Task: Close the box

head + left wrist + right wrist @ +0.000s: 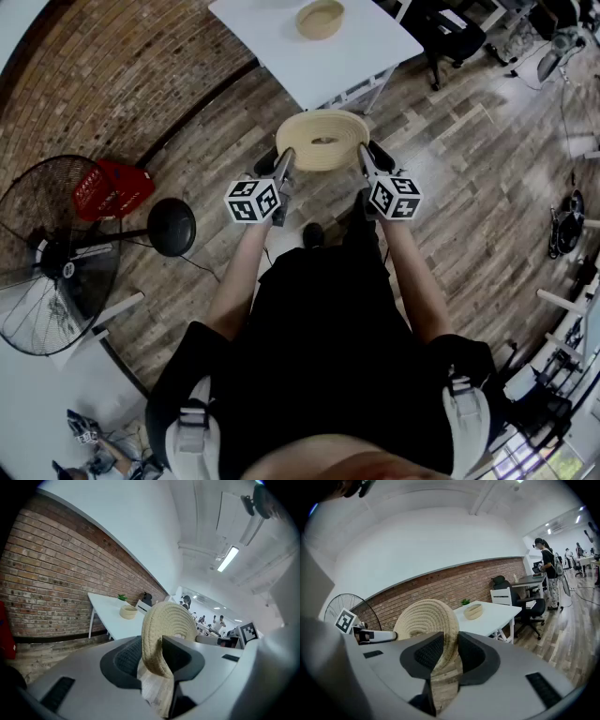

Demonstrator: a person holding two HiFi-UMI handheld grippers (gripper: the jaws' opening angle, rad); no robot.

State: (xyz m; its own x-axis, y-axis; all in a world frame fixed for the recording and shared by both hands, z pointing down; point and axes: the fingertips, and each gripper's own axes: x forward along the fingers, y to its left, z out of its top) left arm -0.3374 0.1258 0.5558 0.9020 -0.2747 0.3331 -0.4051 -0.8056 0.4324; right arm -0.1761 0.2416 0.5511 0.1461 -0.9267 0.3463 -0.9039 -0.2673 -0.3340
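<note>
I hold a round woven lid [323, 141] in the air between both grippers, over the wooden floor and short of the white table [272, 52]. My left gripper [282, 165] is shut on the lid's left rim [168, 630], and the rim passes between its pads. My right gripper [365, 161] is shut on the right rim [426, 618]. The matching woven box [320, 19] stands open on the table ahead, seen small in the left gripper view [128, 611] and the right gripper view [473, 611]. The left gripper [152, 656] and right gripper [446, 653] each clamp the lid edge-on.
A standing fan [47, 253] with its black base [171, 225] and a red basket [112, 187] lie to my left by the brick wall. Black office chairs [450, 37] stand to the right of the table. A person [546, 569] stands far off in the right gripper view.
</note>
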